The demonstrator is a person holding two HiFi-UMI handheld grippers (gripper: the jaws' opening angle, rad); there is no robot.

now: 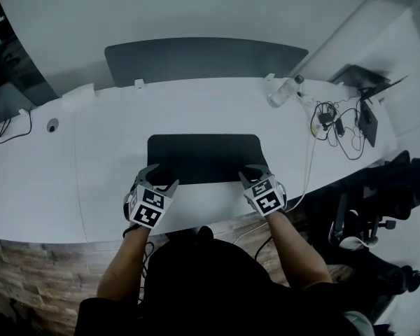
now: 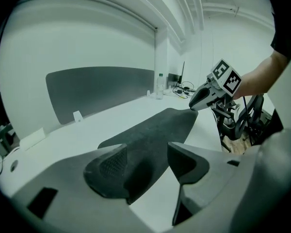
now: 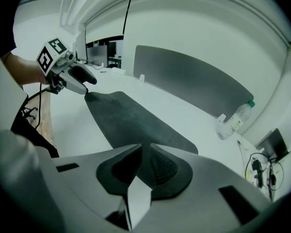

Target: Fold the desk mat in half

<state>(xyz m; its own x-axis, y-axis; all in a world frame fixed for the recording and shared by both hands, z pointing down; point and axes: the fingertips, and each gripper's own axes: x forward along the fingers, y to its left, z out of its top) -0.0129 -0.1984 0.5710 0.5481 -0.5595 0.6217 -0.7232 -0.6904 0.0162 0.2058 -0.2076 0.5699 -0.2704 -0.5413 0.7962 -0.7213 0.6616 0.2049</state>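
A dark desk mat (image 1: 206,156) lies flat on the white desk (image 1: 91,159), its long side running left to right. My left gripper (image 1: 161,177) is at the mat's near left corner. Seen in its own view, the left gripper (image 2: 148,161) is open, with the mat (image 2: 155,130) corner lying between the wide jaws. My right gripper (image 1: 253,172) is at the near right corner. In the right gripper view, the right gripper (image 3: 144,161) has its jaws nearly together, pinching the mat (image 3: 126,120) edge. Each gripper also shows in the other's view: right gripper (image 2: 203,98), left gripper (image 3: 80,81).
A grey divider panel (image 1: 203,58) stands along the desk's far edge. A clear water bottle (image 1: 283,91) lies at the back right, beside tangled cables (image 1: 336,124) and a laptop. A chair base (image 1: 378,201) stands right of the desk.
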